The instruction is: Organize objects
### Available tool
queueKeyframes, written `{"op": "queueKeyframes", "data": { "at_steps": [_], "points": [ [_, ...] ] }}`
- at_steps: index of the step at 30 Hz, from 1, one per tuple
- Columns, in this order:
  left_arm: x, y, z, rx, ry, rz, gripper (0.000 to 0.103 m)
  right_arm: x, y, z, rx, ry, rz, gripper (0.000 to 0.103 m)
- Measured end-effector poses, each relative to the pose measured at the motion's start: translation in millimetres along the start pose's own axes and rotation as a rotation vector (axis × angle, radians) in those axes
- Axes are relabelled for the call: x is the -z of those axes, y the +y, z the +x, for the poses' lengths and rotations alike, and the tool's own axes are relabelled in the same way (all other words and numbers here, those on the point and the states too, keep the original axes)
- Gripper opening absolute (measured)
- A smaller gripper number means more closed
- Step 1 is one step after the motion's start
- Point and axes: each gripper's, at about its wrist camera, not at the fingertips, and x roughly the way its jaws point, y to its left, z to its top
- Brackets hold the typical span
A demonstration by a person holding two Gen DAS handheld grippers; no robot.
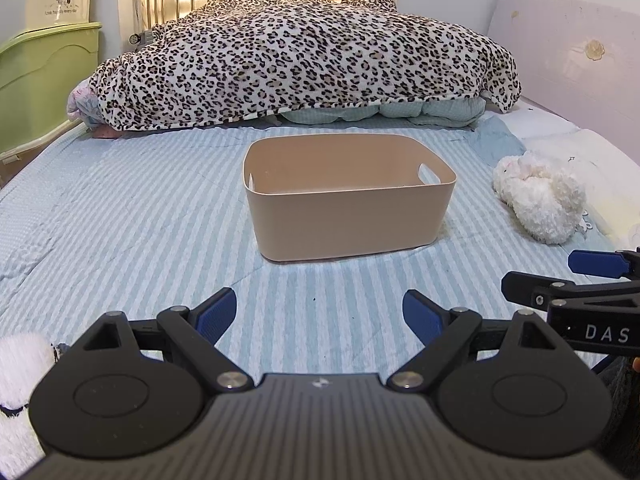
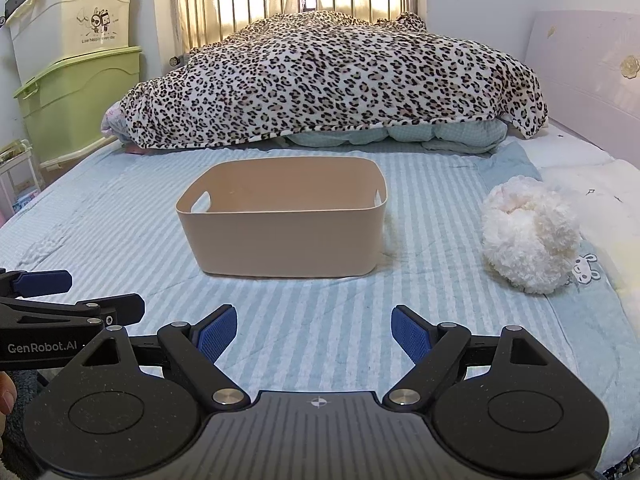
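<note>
Sitting open-topped on the striped bed sheet (image 1: 140, 216), a tan bin (image 1: 348, 216) waits with nothing visible inside it.

Right of the bin, apart from it, lies a fluffy white plush toy (image 2: 530, 236); another white plush (image 1: 18, 392) shows at the near left edge, well short of the bin. Behind the bin a leopard-print blanket (image 1: 304, 60) is heaped over the bedding. Nearer than the bin, the left gripper (image 1: 320, 316) and right gripper (image 2: 314, 334) hover side by side above the sheet, both spread wide and holding nothing. Stacked storage boxes (image 2: 76, 76) stand left of the bin, beyond the bed.
</note>
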Motion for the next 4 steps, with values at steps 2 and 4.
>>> {"op": "queueKeyframes", "data": {
  "at_steps": [2, 4],
  "points": [
    [0.6, -0.4, 0.3, 0.004, 0.003, 0.001, 0.09, 0.8, 0.2, 0.8, 0.001, 0.004, -0.001, 0.086],
    [0.6, -0.1, 0.3, 0.008, 0.002, 0.001, 0.09, 1.1, 0.5, 1.4, 0.0, 0.008, -0.001, 0.086]
  ]
}}
